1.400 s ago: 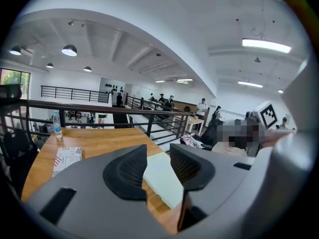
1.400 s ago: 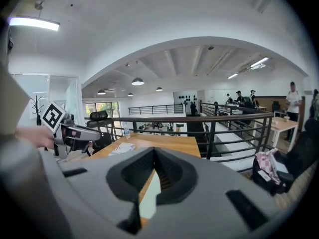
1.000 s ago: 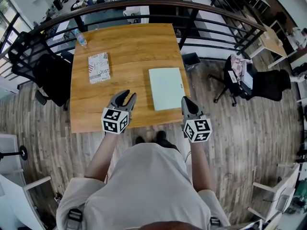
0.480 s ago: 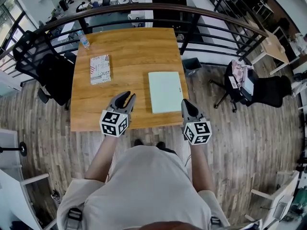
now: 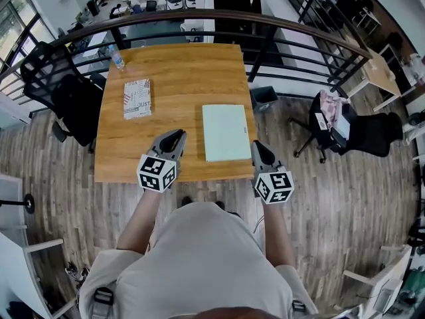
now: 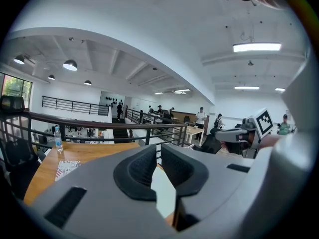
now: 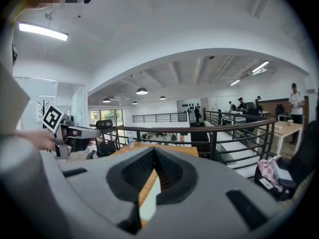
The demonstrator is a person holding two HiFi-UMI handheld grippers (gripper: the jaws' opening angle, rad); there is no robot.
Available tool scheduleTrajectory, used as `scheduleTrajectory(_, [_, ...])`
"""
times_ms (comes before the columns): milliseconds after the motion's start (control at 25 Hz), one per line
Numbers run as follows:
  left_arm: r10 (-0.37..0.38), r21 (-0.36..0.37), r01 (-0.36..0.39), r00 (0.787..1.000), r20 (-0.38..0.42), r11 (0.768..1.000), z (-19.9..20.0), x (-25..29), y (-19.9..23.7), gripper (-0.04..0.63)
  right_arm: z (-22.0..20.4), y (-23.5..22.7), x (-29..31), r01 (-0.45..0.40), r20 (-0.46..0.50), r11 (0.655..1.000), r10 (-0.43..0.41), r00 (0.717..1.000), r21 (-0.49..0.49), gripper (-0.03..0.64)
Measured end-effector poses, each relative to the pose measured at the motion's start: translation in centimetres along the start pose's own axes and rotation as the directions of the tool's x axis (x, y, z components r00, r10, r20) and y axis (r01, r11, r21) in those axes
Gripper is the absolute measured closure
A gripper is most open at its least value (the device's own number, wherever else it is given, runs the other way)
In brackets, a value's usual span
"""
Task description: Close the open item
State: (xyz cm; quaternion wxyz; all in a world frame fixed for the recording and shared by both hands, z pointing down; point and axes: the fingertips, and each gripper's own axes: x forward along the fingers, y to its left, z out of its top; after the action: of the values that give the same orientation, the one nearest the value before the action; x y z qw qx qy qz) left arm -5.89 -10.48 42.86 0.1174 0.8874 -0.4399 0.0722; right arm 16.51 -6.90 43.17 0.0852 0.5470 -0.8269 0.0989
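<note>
Table [image 5: 179,72]: square wooden top, seen from above; a black curved railing [image 5: 199,15] runs past its 12 o'clock side.
Black chairs: one [image 5: 56,88] at the table's 9 o'clock side, another [image 5: 365,121] well apart on the floor at 3 o'clock.
Pale green flat item [image 5: 226,133]: the task's thing. It lies flat at about 4 o'clock from the table's centre, near the right edge. Its top face is down and level, with no raised lid showing.
Printed box [image 5: 137,98]: flat on the table at about 9 o'clock from the centre, well apart from the green item.
Left claw [image 5: 178,135]: over the table's near edge at about 7 o'clock, pointing toward 1 o'clock, between the box and the green item but touching neither. Its jaws are closing. The left gripper view shows a narrow gap between the pads, with nothing in it.
Right claw [image 5: 255,145]: at the table's near right corner, about 5 o'clock, just beside the green item's near right corner. Whether it touches the item cannot be told. In the right gripper view the jaw tips meet, closed on nothing.
Water bottle [image 5: 117,60]: upright at the far left corner, about 11 o'clock, beyond the printed box.
</note>
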Motion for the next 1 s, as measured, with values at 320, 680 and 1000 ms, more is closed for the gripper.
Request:
scheduleTrajectory(320, [-0.012,-0.03,0.012,1.0,0.022,0.999,0.2,0.0,-0.1,0.601,0.6,-0.6,0.1,-0.019,0.017,1.0,0.019,1.0,0.017,0.614])
scheduleTrajectory(680, [-0.003,-0.033,0.004,1.0,0.016,0.999,0.0,0.9,-0.1,0.6,0.4,-1.1,0.0,-0.033,0.03,0.999,0.033,0.999,-0.002,0.614])
scheduleTrajectory(1000, [-0.013,-0.026,0.013,1.0,0.01,1.0,0.0,1.2,-0.6,0.601,0.6,-1.6,-0.4,-0.028,0.037,0.999,0.027,0.999,0.027,0.614])
